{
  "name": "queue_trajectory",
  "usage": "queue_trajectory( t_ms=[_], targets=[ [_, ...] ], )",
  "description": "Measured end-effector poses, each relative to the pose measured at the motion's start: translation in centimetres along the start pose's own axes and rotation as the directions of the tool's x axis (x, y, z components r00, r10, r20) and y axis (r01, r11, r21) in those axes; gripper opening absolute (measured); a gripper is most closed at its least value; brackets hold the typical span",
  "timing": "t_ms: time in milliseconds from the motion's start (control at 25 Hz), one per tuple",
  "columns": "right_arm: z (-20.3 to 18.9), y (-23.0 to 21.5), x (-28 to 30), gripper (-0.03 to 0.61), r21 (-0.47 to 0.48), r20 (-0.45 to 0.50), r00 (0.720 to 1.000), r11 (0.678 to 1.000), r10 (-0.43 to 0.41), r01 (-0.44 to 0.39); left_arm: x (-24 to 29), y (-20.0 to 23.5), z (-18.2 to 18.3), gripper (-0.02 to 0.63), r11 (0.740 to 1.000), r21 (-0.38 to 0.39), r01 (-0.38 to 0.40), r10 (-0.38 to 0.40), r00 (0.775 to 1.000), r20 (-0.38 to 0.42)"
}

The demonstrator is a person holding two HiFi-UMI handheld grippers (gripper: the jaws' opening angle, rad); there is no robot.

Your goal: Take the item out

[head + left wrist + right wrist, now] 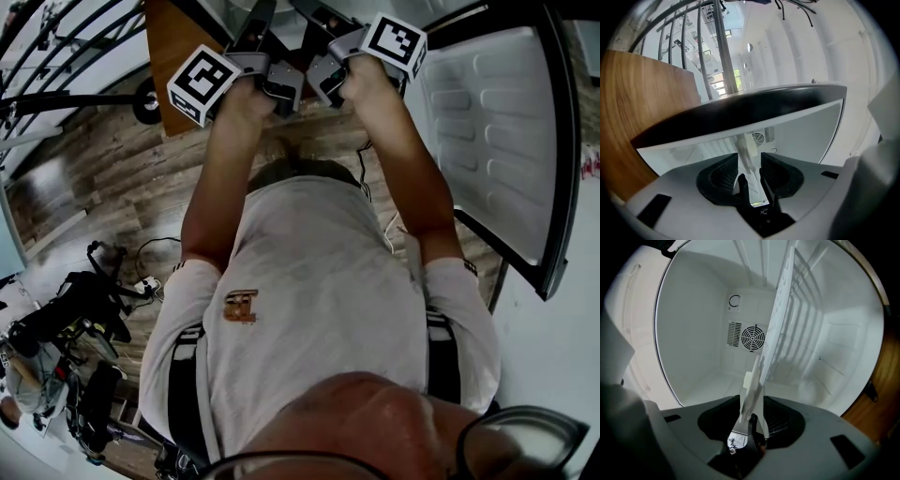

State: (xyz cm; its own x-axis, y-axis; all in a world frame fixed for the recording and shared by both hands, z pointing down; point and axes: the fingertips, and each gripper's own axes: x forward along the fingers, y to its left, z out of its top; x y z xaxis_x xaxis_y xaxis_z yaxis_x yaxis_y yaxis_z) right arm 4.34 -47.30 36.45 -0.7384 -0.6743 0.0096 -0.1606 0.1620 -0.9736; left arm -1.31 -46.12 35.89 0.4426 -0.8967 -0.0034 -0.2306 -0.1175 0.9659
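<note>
The item is a thin white fridge shelf [781, 319], seen edge-on in the right gripper view and running back into the white fridge interior [698, 333]. My right gripper [752, 403] is shut on its near edge. In the left gripper view the same shelf [744, 151] shows as a pale strip between the jaws, and my left gripper [750, 165] is shut on it too. In the head view both grippers, left [279, 90] and right [324, 79], are held side by side at arm's length in front of the fridge. The shelf itself is hidden there.
The fridge door [497, 122] stands open at the right, its inner side moulded white. A wooden cabinet side [183, 37] flanks the fridge on the left. The fridge's black top edge [740, 112] crosses the left gripper view. A fan grille [752, 337] sits on the back wall.
</note>
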Motion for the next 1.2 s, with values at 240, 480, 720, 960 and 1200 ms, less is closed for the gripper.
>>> queue_trajectory(
  t_ms=[240,480,720,960,1200],
  targets=[
    [-0.4,-0.7,0.0,0.149,0.023,-0.02,1.0,1.0,-0.008,0.009,0.0,1.1,-0.2,0.144,1.0,-0.025,-0.017,0.017,1.0,-0.019],
    [-0.4,-0.4,0.0,0.099,0.016,-0.031,0.999,1.0,-0.011,0.012,0.0,1.4,-0.5,0.122,0.999,-0.036,-0.028,0.026,0.999,-0.044],
    [-0.5,-0.7,0.1,0.078,0.042,-0.029,1.0,0.999,-0.008,0.009,0.1,1.4,-0.7,0.082,0.999,-0.024,-0.024,0.022,0.998,-0.063],
    [-0.4,-0.5,0.0,0.069,0.06,-0.011,1.0,0.998,-0.002,0.003,0.1,0.9,-0.7,0.071,0.999,-0.028,-0.019,0.017,0.998,-0.056],
    [-0.2,0.0,0.0,0.061,0.04,-0.01,1.0,0.999,0.0,0.0,0.1,-0.1,-0.4,0.061,1.0,-0.013,-0.004,0.003,0.999,-0.045]
  ],
)
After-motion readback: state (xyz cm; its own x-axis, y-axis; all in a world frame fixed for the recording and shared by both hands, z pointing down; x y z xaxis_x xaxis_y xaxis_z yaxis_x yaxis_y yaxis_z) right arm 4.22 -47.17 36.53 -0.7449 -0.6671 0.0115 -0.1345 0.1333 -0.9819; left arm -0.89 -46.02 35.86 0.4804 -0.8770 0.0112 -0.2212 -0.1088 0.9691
